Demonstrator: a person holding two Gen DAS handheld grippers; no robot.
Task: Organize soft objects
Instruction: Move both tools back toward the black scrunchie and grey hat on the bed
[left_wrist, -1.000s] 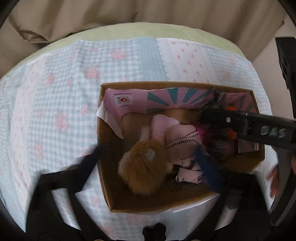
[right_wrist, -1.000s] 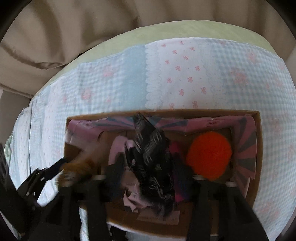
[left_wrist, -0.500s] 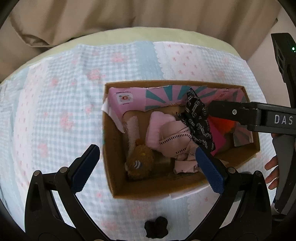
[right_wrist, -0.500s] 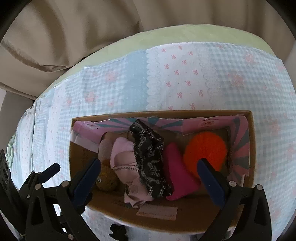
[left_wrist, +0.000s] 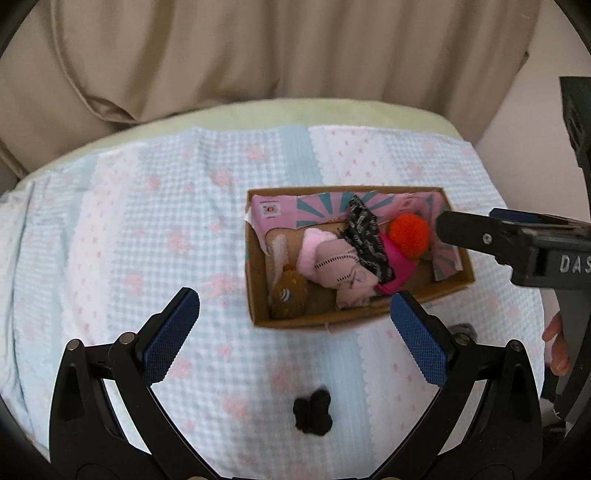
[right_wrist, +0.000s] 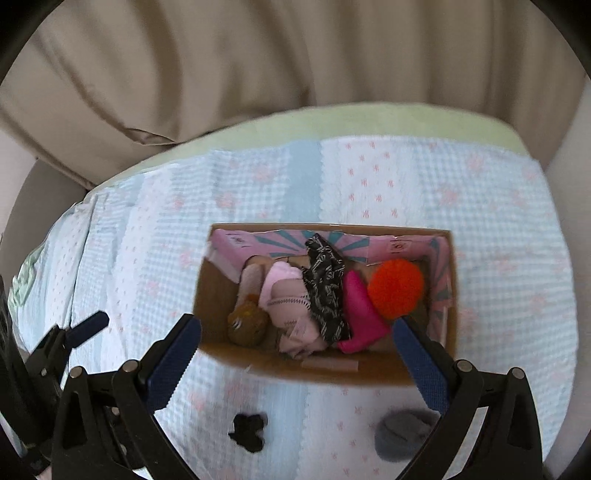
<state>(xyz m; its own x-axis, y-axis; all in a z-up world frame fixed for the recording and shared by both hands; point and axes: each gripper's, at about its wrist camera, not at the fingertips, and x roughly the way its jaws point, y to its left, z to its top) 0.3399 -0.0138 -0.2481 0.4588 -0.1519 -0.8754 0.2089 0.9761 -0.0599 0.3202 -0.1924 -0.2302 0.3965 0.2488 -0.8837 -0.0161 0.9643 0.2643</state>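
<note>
Now you are between placements: both tools hang above the bed with nothing in them. The left hand-held gripper (left_wrist: 293, 332) has its blue pads spread wide over the checked quilt (left_wrist: 147, 229), and the right hand-held gripper (right_wrist: 295, 354) is released too, its jaws having just been opening, with nothing between them but the view down onto the near wall of the cardboard box (right_wrist: 325, 371). That box sits on the quilt and already holds a row of soft things: a brown plush toy (right_wrist: 248, 325) at the left end, a pale pink garment (right_wrist: 290, 295) beside it, a black patterned cloth (right_wrist: 325, 291) draped over the middle, a magenta piece (right_wrist: 360, 314) and an orange pompom (right_wrist: 396, 288) at the right end. Two items are not yet in: a small black fuzzy piece (right_wrist: 249, 430) on the quilt in front of the box, and a grey soft item (right_wrist: 404, 432) near the right gripper's right finger. I judge the next move to be a fresh pick. For the grey item, lower the right tool so the pads straddle it, and close gently, since it looks squashy. The black piece is small and flat, so pinch low against the quilt without catching the fabric beneath.
</note>
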